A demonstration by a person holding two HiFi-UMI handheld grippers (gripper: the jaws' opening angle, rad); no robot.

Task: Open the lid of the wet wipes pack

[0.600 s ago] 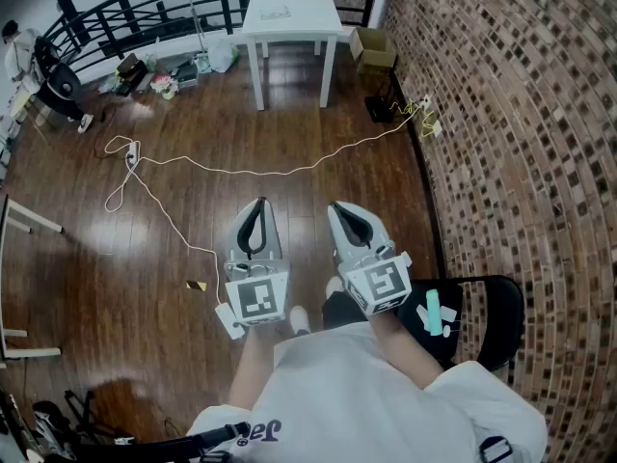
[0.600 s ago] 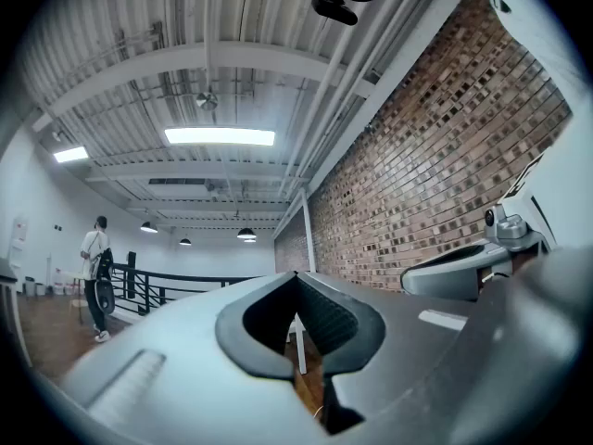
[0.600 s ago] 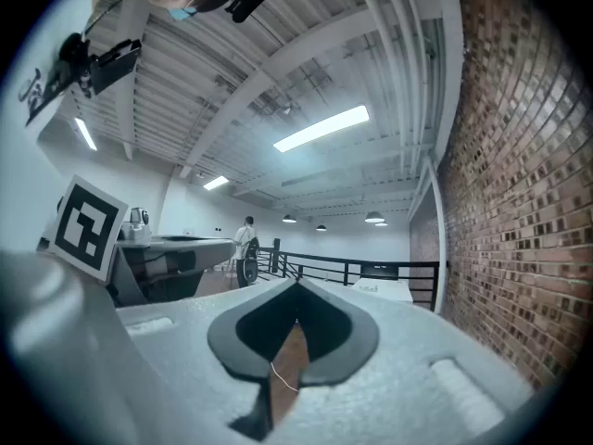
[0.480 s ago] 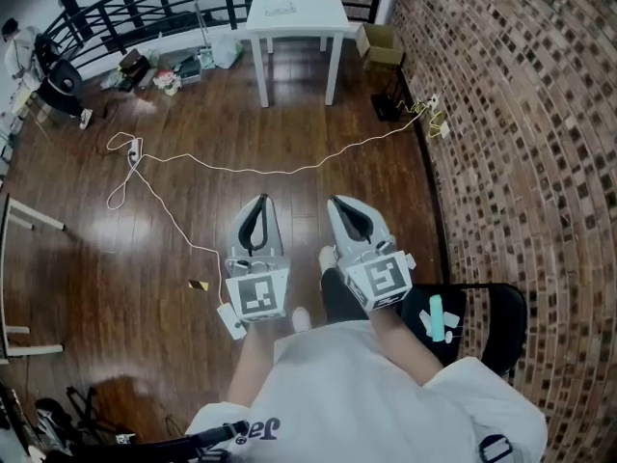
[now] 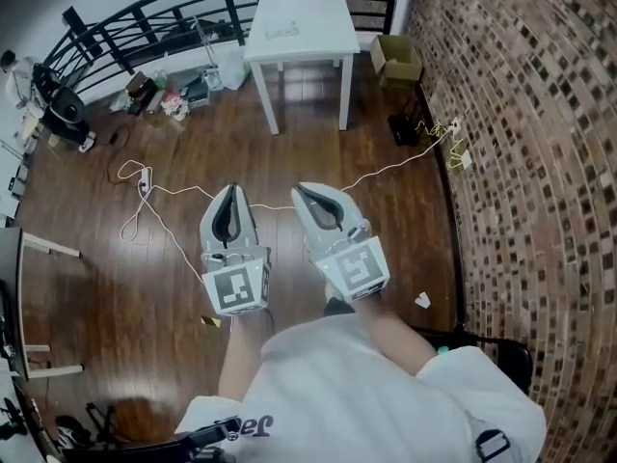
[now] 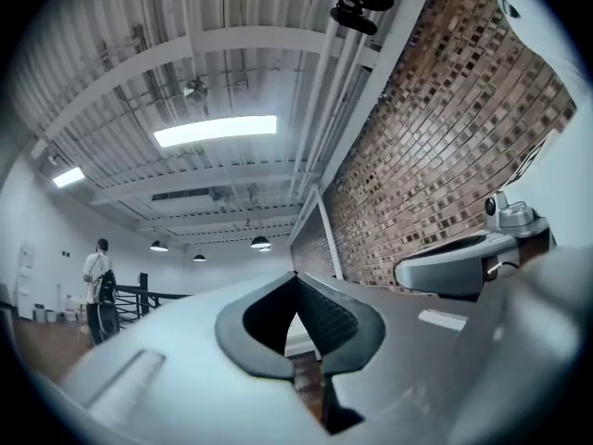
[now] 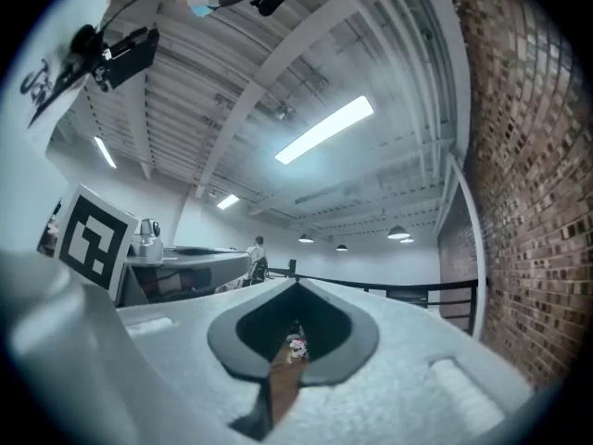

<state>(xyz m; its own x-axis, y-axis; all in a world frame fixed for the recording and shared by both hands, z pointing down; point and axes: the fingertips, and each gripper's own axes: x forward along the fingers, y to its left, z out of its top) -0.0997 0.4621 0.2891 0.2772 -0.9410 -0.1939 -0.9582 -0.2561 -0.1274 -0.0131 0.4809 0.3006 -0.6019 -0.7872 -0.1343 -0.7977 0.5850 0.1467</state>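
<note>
I make out no wet wipes pack for certain; a flat pale thing [image 5: 281, 31] lies on the white table [image 5: 318, 39] far ahead, too small to tell. My left gripper [image 5: 229, 190] and right gripper [image 5: 301, 190] are held side by side over the wooden floor, pointing at the table. Both are shut with nothing in them. In the left gripper view the left gripper [image 6: 298, 278] has its tips touching, with ceiling and brick wall beyond. In the right gripper view the right gripper [image 7: 296, 286] is likewise closed and empty.
A brick wall [image 5: 540, 162] runs along the right. A white cable [image 5: 174, 230] snakes over the floor. A cardboard box [image 5: 397, 58] sits by the table, clutter [image 5: 164, 95] by the black railing [image 5: 145, 27]. A black chair [image 5: 496, 350] stands at the lower right.
The view has advanced toward the table, which is now nearer. The chair has slid to the lower right corner. Both grippers sit higher and further left in view, still shut.
</note>
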